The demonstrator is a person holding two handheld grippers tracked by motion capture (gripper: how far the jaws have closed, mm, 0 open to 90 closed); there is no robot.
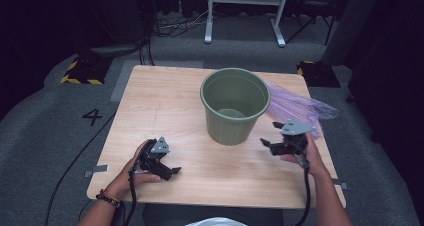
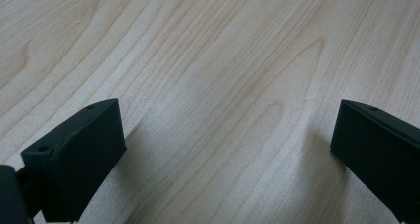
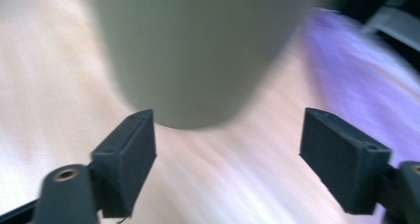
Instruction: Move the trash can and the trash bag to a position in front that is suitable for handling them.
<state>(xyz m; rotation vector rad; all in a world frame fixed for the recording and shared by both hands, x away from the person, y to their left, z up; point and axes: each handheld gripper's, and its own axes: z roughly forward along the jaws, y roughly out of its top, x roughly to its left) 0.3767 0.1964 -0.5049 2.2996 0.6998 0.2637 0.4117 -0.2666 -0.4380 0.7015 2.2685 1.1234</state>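
The left gripper rests low on the table, jaws spread over bare wood. The right gripper is raised, jaws apart and holding nothing, aimed at the green bucket just ahead, with the purple bag to its right.

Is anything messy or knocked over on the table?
Nothing is knocked over. The green bucket stands upright on the wooden table. The one untidy thing is the purple plastic bag, lying crumpled behind the bucket near the table's right edge. Both the left gripper and right gripper are open and hold nothing.

Matt green plastic bucket; pale wood-grain table.
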